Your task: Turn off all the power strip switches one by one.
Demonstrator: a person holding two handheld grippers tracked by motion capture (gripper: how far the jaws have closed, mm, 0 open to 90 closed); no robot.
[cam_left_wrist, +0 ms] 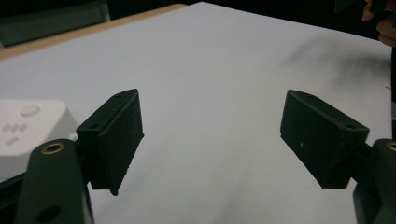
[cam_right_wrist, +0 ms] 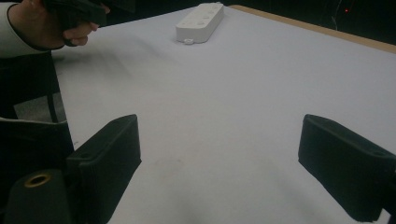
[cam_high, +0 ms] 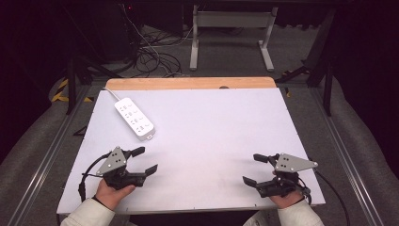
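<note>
White table (cam_high: pixel 211 141), dark room behind. Both grippers are held wide open and empty near the front edge: left gripper (cam_high: pixel 147 160), right gripper (cam_high: pixel 254 168). A power strip (cam_high: pixel 134 118) lies far left, untouched; a reach toward it seems needed next.

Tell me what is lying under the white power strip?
The white power strip lies directly on the white table surface. Nothing shows between them; the patch its body covers is hidden from sight.
</note>
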